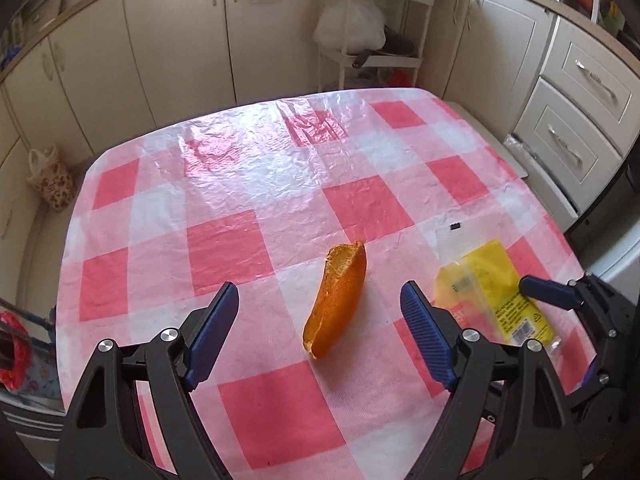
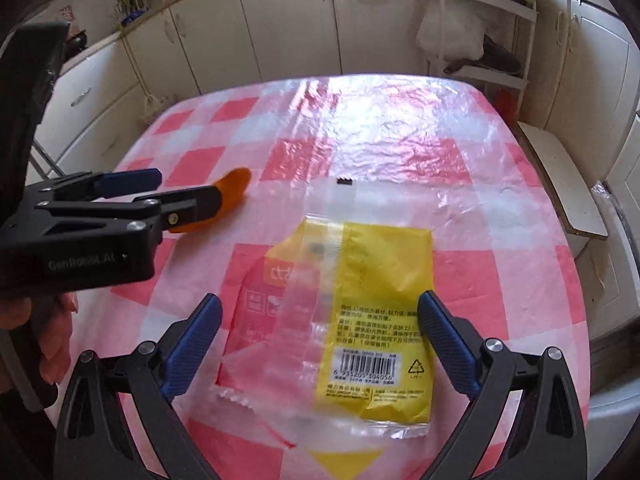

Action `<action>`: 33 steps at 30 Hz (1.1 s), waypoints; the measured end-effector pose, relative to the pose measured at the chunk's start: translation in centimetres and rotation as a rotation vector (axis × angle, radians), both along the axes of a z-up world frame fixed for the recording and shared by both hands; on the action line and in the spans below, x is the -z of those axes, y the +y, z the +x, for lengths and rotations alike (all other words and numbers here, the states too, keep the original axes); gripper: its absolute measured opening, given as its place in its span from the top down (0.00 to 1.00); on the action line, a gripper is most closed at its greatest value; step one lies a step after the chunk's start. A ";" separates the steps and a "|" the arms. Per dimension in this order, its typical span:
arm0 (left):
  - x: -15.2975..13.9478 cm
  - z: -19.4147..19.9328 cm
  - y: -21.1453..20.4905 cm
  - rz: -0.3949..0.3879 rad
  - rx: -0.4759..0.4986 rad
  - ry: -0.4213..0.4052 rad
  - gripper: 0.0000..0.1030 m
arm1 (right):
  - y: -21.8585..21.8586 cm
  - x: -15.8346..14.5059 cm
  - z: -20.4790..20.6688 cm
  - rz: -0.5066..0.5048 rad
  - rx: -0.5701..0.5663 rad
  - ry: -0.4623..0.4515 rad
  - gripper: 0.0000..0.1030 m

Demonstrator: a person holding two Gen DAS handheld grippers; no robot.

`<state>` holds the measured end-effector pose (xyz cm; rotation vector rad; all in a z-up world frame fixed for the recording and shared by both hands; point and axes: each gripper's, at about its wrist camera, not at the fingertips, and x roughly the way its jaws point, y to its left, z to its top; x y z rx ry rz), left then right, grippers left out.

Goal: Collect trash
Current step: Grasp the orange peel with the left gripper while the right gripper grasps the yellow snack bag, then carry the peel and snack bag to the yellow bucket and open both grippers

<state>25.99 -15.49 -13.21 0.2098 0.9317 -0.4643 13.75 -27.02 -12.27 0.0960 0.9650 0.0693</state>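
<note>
Orange peel [image 1: 337, 298] lies on the checked tablecloth [image 1: 248, 240], a curved strip, one end toward my left camera. It sits in the gap ahead of my left gripper [image 1: 320, 320], roughly centred between the two blue pads; neither pad touches it. Jaws stand wide apart, nothing clamped.

Yellow wrapper [image 2: 360, 312] lies flat on the same cloth, to the right of the peel and well apart from it. Crumpled clear plastic along its left side and lower edge, barcode panel on the yellow part. It lies ahead of and partly under my right gripper [image 2: 320, 340], between the finger lines; pads [image 2: 448, 344] hang above the cloth at either side of it, no contact that I can see. Jaws spread wide, holding nothing.

In the right wrist view my left gripper [image 2: 176, 190] comes in from the left edge, its far finger hiding part of the peel [image 2: 236, 182]; a hand [image 2: 52, 340] grips its handle.

Small black scrap [image 2: 345, 181] lies on the cloth beyond the wrapper. Cream kitchen cabinets [image 1: 172, 40] ring the table; a white rack [image 1: 376, 40] stands behind it.
</note>
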 end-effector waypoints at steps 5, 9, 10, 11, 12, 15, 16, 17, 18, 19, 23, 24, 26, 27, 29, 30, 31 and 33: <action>0.9 0.5 0.0 -0.019 0.018 0.051 0.49 | 0.9 -0.4 -0.2 -0.044 -0.040 -0.014 0.31; 1.3 0.3 -0.3 -0.031 0.047 0.080 0.82 | 0.9 -0.7 -0.3 -0.044 -0.059 -0.021 0.80; 1.2 0.1 -0.3 -0.035 0.054 0.081 0.82 | 0.7 -0.6 -0.2 -0.017 -0.056 -0.017 0.82; 1.0 -0.1 -0.4 -0.044 0.058 0.081 0.84 | 0.1 -0.7 -0.4 0.014 -0.049 -0.012 0.88; 0.9 -0.3 -0.4 -0.054 0.061 0.081 0.85 | -0.1 -0.6 -0.6 0.032 -0.051 -0.010 0.97; 0.1 -1.2 -0.1 -0.082 0.066 0.074 0.86 | -0.8 -0.7 -1.9 0.086 -0.046 -0.013 0.97; -0.2 -1.5 0.1 -0.095 0.065 0.072 0.86 | -1.1 -0.8 -2.5 0.100 -0.044 -0.018 0.98; -0.5 -1.9 0.4 -0.109 0.063 0.071 0.86 | -1.5 -1.1 -3.2 0.121 -0.040 -0.027 0.98; -0.8 -2.1 0.6 -0.120 0.062 0.069 0.86 | -1.7 -1.3 -3.7 0.132 -0.037 -0.035 0.98; -1.1 -2.4 0.8 -0.131 0.060 0.066 0.86 | -1.9 -1.6 -4.2 0.148 -0.033 -0.044 0.98; -2.6 -4.2 1.6 -0.172 0.066 0.040 0.86 | -3.7 -3.7 -7.4 0.210 -0.012 -0.095 0.98; -3.1 -4.8 1.7 -0.184 0.069 0.029 0.86 | -4.0 -4.2 -8.0 0.216 -0.009 -0.108 0.98; -4.0 -6.2 2.1 -0.218 0.077 0.020 0.86 | -5.0 -5.6 -10.0 0.232 0.002 -0.141 0.98; -4.4 -6.7 2.1 -0.230 0.081 0.018 0.86 | -5.3 -6.1 -10.9 0.238 0.007 -0.153 0.98; -5.2 -8.0 1.8 -0.253 0.098 0.011 0.86 | -6.5 -7.3 -13.1 0.259 0.025 -0.184 0.98; -5.7 -9.0 1.5 -0.265 0.114 0.006 0.86 | -7.1 -7.8 -14.2 0.268 0.035 -0.197 0.98; -6.2 -10.0 1.1 -0.272 0.131 0.001 0.86 | -7.6 -8.1 -15.2 0.278 0.044 -0.208 0.98; -7.1 -11.7 0.2 -0.281 0.165 -0.010 0.86 | -8.7 -8.8 -17.3 0.286 0.061 -0.227 0.98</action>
